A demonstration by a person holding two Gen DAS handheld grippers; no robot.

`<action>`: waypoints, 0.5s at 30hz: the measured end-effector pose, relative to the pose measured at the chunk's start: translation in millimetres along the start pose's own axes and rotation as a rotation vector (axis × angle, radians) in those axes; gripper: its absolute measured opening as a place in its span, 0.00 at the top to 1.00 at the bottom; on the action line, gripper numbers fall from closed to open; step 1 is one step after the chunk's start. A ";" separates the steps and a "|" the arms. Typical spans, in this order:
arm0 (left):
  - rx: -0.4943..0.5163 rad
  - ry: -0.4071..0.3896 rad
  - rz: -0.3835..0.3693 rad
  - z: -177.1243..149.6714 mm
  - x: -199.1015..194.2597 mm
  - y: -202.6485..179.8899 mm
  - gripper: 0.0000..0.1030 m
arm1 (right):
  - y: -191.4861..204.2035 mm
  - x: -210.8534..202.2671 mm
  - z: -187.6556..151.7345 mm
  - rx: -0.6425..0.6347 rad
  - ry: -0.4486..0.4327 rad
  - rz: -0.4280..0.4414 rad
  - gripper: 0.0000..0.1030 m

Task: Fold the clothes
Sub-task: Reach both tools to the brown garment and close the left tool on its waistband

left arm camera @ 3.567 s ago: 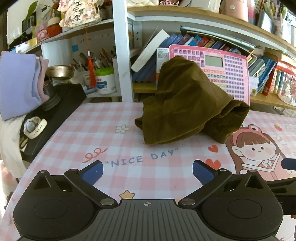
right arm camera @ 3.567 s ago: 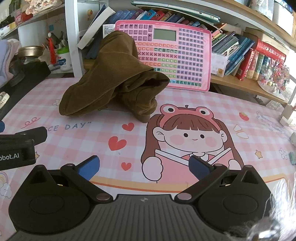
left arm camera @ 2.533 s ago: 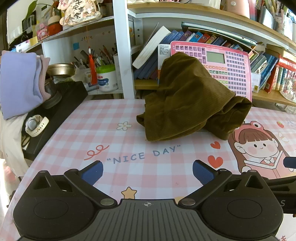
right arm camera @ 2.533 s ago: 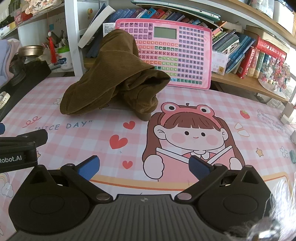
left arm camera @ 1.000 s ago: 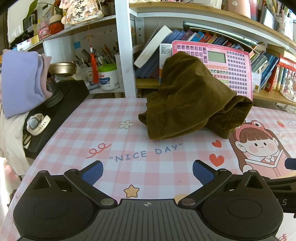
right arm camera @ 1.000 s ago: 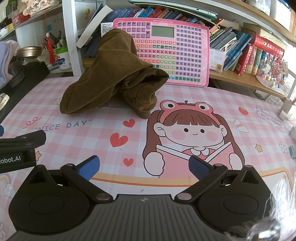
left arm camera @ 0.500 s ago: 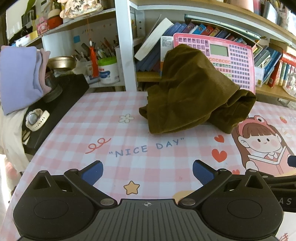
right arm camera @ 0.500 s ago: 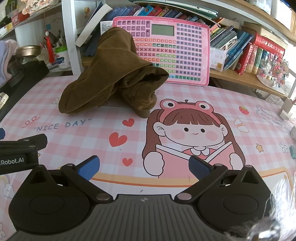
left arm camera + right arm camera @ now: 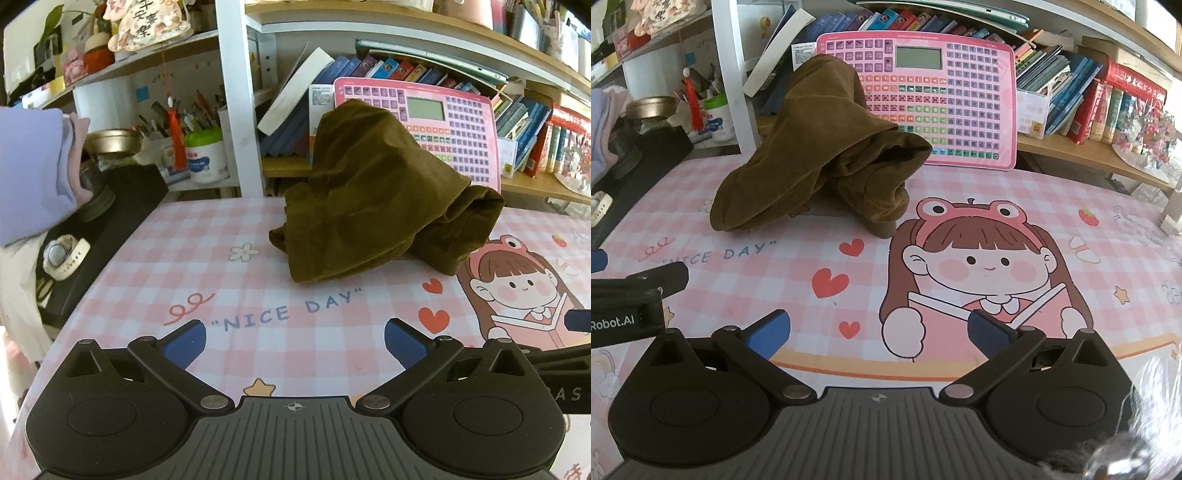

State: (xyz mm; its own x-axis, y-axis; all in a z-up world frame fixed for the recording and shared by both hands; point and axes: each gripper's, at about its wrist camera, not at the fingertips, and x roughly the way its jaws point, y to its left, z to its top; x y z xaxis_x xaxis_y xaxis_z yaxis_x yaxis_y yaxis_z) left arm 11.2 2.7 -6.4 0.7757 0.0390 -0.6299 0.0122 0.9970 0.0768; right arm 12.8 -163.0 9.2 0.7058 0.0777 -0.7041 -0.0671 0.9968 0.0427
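A brown corduroy garment [image 9: 373, 195] lay heaped at the back of the worktop [image 9: 221, 266], its upper part slumped against a pink toy keyboard panel [image 9: 964, 92] propped before the bookshelf [image 9: 424, 70], its lower folds spilling toward the "NICE DAY" lettering on the pink checked mat. The ribbed cloth looked thick and soft, likely to sag under its own weight yet offer a dependable grip, neither slippery nor fragile; what kind of garment it was could not be told from the bundle. The best holds appeared to be the hem edge nearest the lettering and the rolled end beside the cartoon girl's frog hat, one for each side, so the heap could be lifted and shaken flat. The left tongs [image 9: 293, 341] hovered low over the mat with blue pads spread wide and nothing between them, well short of the cloth. The right tongs [image 9: 877, 330] hung likewise wide and empty above the printed girl, with the left tool's black arm visible at the frame's left edge. On the shelf to the left, a white tub with a green lid [image 9: 205, 155] stood closed, its contents unseen, beside a holder crammed with pens and brushes [image 9: 181, 118], and a brass-coloured bowl [image 9: 112, 142] sat nearby, its inside hidden.
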 end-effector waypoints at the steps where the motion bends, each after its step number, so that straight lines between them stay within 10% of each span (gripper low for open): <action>1: 0.009 -0.006 0.001 1.1 1.0 -0.3 0.00 | -1.3 1.0 1.2 0.007 -0.003 0.004 0.00; 15: 0.064 -0.060 -0.126 31.5 28.2 -13.7 0.00 | -27.8 13.4 14.7 0.124 -0.016 0.008 0.00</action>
State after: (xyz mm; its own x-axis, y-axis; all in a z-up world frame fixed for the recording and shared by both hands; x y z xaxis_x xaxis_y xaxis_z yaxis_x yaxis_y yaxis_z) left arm 52.7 -12.1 -0.8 0.8018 -0.0917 -0.5905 0.1503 0.9873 0.0507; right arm 34.4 -189.4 9.0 0.7169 0.0851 -0.6920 0.0142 0.9905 0.1365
